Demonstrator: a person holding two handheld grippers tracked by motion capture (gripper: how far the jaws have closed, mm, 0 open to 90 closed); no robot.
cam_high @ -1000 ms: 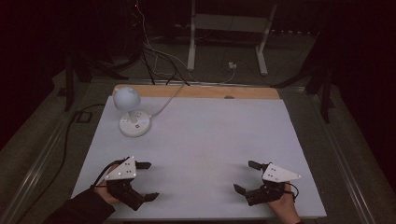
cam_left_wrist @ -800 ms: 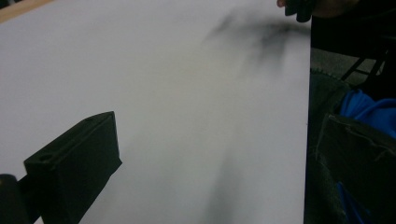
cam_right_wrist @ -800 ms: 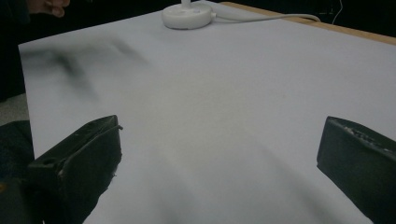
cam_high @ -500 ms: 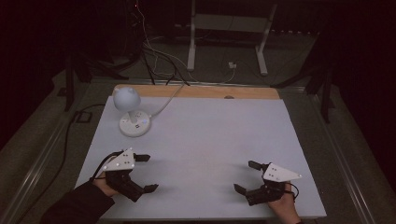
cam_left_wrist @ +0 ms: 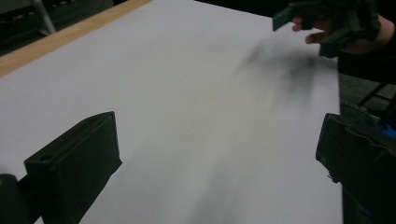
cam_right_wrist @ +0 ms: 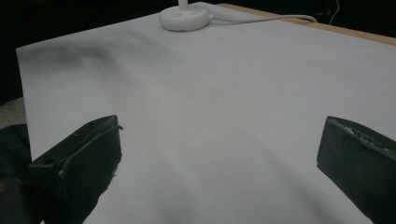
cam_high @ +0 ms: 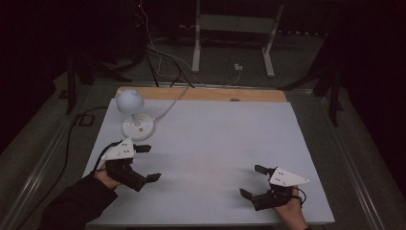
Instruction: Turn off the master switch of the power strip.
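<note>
Your left gripper (cam_high: 147, 163) and right gripper (cam_high: 253, 181) gape empty over the dim, seemingly bare table (cam_high: 210, 139).

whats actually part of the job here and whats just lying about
In use:
- left tool, open, held over the white table top
- right tool, open, held near the front edge

Just there:
- white desk lamp at the far left of the table, with its cable
- metal stand on the floor beyond the table
- no workpiece on the table to point to

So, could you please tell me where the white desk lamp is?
In the high view, the white desk lamp stands at the table's far left corner, just beyond the left gripper.
</note>
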